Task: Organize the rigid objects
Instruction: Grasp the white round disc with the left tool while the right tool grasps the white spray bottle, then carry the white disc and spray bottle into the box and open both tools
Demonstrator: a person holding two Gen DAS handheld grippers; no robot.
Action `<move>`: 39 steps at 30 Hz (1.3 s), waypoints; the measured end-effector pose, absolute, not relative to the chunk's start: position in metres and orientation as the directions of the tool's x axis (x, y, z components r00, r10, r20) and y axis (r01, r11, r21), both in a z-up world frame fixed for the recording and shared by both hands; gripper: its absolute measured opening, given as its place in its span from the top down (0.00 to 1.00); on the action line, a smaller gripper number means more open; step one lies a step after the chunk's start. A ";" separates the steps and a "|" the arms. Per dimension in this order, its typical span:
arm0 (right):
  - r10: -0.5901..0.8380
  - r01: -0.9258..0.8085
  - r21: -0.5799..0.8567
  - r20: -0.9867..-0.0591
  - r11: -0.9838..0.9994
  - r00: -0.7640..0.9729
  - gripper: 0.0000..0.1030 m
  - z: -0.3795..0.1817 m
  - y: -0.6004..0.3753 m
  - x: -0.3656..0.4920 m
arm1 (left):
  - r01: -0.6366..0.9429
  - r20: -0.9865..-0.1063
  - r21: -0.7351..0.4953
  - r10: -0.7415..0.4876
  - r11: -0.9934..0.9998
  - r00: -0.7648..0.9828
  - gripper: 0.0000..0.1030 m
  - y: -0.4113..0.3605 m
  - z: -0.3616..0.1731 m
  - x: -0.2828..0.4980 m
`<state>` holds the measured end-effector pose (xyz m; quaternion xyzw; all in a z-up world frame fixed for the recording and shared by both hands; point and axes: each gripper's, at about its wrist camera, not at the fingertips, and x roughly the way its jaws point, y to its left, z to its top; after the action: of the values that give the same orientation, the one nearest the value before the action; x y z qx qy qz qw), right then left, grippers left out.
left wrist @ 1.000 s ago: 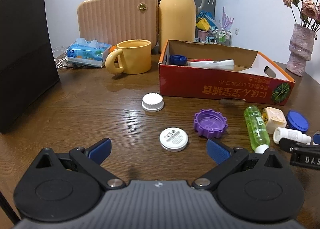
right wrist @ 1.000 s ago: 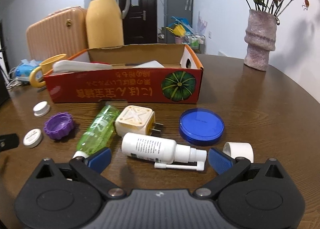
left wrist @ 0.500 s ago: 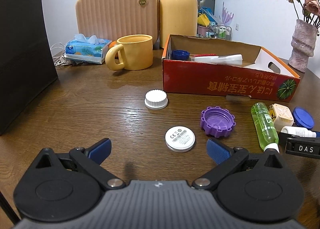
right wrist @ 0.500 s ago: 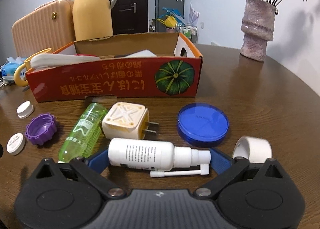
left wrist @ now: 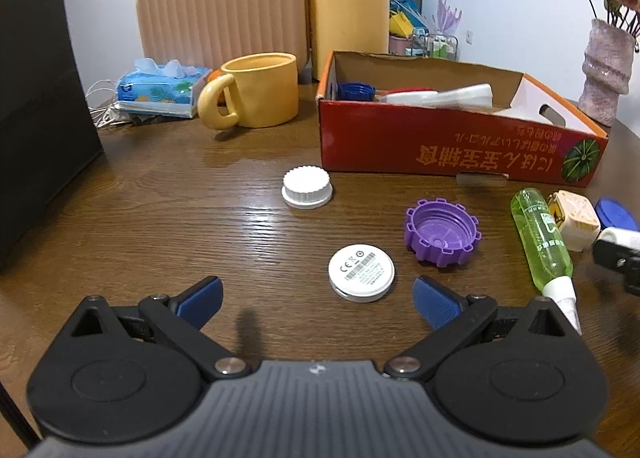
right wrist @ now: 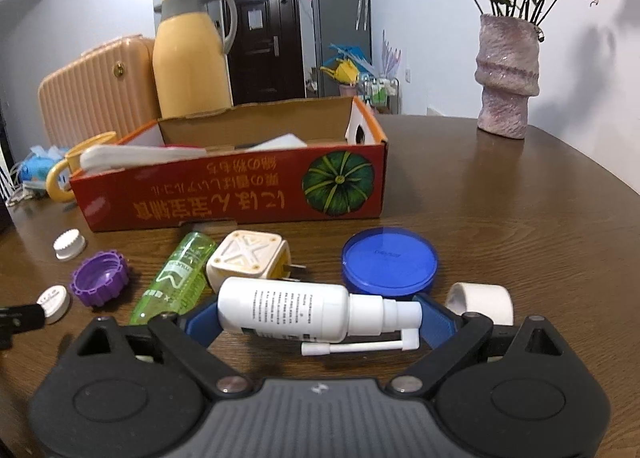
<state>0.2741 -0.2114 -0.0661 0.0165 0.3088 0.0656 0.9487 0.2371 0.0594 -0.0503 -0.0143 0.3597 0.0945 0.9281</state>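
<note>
The white spray bottle (right wrist: pixel 284 312) lies on its side across the right tongs (right wrist: pixel 316 316), its base against the left blue pad and its nozzle cap against the right one, so the tongs are clamped on it end to end. Just beyond it are a cream plug adapter (right wrist: pixel 248 260) and a blue round lid (right wrist: pixel 390 260); a green bottle (right wrist: pixel 176 284) lies to the left, and a white tape roll (right wrist: pixel 480 302) just right of the tongs. Farther ahead stands the red cardboard box (right wrist: pixel 240 194) on the counter (right wrist: pixel 520 218).

The left tongs (left wrist: pixel 316 298) are spread wide apart with nothing between them. A white disc (left wrist: pixel 361 272) lies just ahead, nearer their right finger, with a purple cap (left wrist: pixel 442 232) beyond it to the right and a white ribbed cap (left wrist: pixel 306 188) farther ahead. A yellow mug (left wrist: pixel 260 90) stands far ahead to the left.
</note>
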 end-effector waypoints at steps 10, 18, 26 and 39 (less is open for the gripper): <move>0.165 -0.131 0.102 -0.535 0.986 0.828 0.05 -0.062 -0.226 0.260 | -0.167 -0.670 0.059 0.163 0.984 0.724 0.04 0.052 -0.062 0.254; 0.185 -0.149 0.109 -0.521 0.983 0.833 0.05 -0.061 -0.226 0.256 | -0.150 -0.673 0.015 0.121 0.989 0.730 0.23 0.056 -0.066 0.258; 0.191 -0.154 0.114 -0.522 0.981 0.831 0.05 -0.062 -0.225 0.256 | -0.089 -0.652 0.002 0.069 0.996 0.755 0.61 0.049 -0.063 0.252; 0.211 -0.173 0.121 -0.503 0.977 0.838 0.05 -0.060 -0.224 0.253 | -0.071 -0.609 -0.031 0.037 0.997 0.792 0.61 0.052 -0.055 0.239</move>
<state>0.2529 -0.2242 -0.0602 0.0352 0.2663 0.1002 0.9580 0.2390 0.0522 -0.0551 -0.0262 0.3212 0.0286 0.9462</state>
